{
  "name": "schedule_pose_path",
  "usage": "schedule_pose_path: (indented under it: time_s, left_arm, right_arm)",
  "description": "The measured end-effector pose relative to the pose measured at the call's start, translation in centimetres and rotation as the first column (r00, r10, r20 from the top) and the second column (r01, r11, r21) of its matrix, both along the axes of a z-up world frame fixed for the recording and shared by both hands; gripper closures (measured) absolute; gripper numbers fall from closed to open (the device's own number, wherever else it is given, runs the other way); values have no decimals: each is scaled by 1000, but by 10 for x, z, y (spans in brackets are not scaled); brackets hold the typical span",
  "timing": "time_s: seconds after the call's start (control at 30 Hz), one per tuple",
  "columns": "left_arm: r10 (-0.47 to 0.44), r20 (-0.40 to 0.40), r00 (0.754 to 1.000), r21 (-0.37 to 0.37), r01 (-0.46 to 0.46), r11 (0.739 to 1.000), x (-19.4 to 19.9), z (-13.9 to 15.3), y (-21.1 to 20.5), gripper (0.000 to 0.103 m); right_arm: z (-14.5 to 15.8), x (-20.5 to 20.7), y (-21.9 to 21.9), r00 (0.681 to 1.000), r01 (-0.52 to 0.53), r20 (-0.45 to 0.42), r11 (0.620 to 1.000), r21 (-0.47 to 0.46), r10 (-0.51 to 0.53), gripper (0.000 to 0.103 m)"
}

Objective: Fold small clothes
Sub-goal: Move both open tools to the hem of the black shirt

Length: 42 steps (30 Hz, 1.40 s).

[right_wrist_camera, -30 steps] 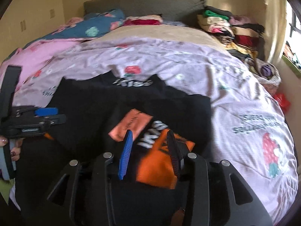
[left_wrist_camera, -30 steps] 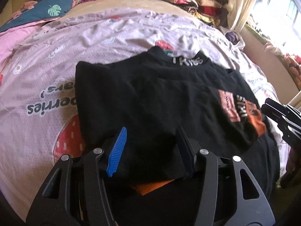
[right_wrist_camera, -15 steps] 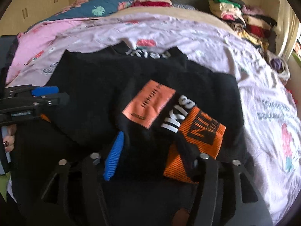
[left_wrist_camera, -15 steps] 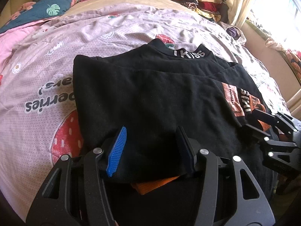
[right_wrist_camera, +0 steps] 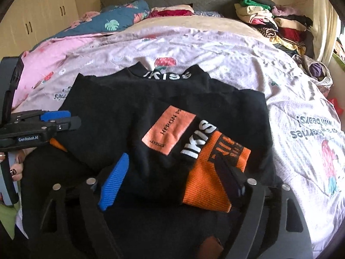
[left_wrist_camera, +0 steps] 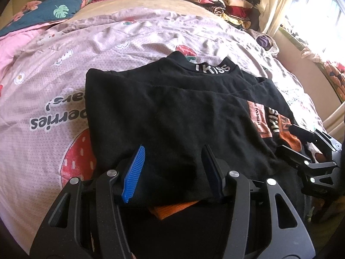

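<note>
A black sweater (left_wrist_camera: 172, 108) lies spread on the strawberry-print bedcover (left_wrist_camera: 54, 112), its "IKISS" collar (right_wrist_camera: 167, 74) toward the headboard. One sleeve is folded across the body, showing an orange patch (right_wrist_camera: 168, 131) and an orange ribbed cuff (right_wrist_camera: 207, 183). My left gripper (left_wrist_camera: 172, 149) is shut on a bunched fold at the sweater's near left edge; it also shows in the right wrist view (right_wrist_camera: 74, 118). My right gripper (right_wrist_camera: 172, 157) straddles the folded sleeve with its jaws opening. The pads stand clear of the cloth. In the left wrist view the right gripper (left_wrist_camera: 285, 138) sits at the cuff.
A pile of folded clothes (right_wrist_camera: 276, 23) sits at the far right of the bed. A blue floral quilt (right_wrist_camera: 112, 23) and a pink blanket (right_wrist_camera: 54, 56) lie at the far left. A person's hand (right_wrist_camera: 16, 170) holds the left gripper. A bright window (left_wrist_camera: 312, 21) is on the right.
The right gripper's jaws spread wide and let go of the sleeve, which now rests on the sweater's body. The left gripper kept still, holding its fold.
</note>
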State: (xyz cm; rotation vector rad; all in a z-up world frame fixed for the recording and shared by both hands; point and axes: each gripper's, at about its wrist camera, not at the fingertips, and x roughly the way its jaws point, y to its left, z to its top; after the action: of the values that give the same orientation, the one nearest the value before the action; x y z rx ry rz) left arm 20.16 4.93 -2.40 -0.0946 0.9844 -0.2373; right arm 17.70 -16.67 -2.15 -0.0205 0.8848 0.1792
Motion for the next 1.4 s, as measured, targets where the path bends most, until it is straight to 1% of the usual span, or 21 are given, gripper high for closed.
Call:
schedule_pose_path:
  time_s: [0.1,0.2,0.27,0.4,0.47,0.53,0.6,0.7,0.73,0.87,0.97,1.1,1.4]
  left_arm:
    - [0,5,1000,-2,0,1000,-1,3,0,55]
    - [0,16,1000,-4,0,1000,-3,8,0,46]
    - [-1,27,1000,-1,1,1000,-5,12,0,45]
    - [-1,44,999,3,1,1000,-6,18,0,39]
    - [0,50,999,3,-1,1000,-6,21,0,38]
    - [3,57,998,2,-4,1000,-7,23,0,27]
    - [7,67,998,10,-7,1000,-7,26,1,24]
    - [21,84,996,7,-22,1000,-8,31,4,12]
    - [28,89,996,7,-29,1000,-9,32,5,11]
    - [49,129,990,12,-51,999,-15,44,9,10]
    - [61,155,986,-4,-61,998,-21,53,11,10]
    - [74,176,982,-3,-74,997,-28,60,15,10]
    - [102,205,974,-26,-98,995,-46,72,26,10]
  right_arm:
    - [5,-2,-2,1000,9,15,1000,6,-9,13]
    - [8,-3,-3,1000,16,27,1000,8,-16,8]
    - [10,-4,-3,999,19,34,1000,9,-20,8]
    - [13,-5,-3,999,26,45,1000,4,-27,6]
    - [14,-5,-4,998,30,49,1000,6,-30,5]
    - [17,-6,-4,998,31,56,999,9,-31,5]
    - [19,-8,-5,997,34,65,999,8,-35,5]
    - [23,-10,-6,996,40,76,999,10,-41,5]
    - [25,-11,-6,996,43,81,999,11,-44,5]
    - [34,-15,-8,993,53,103,998,14,-54,4]
    - [40,-20,-9,990,66,121,998,6,-66,5]
    - [45,-29,-11,987,83,135,997,8,-83,5]
    - [52,-52,-21,982,115,149,993,35,-118,5]
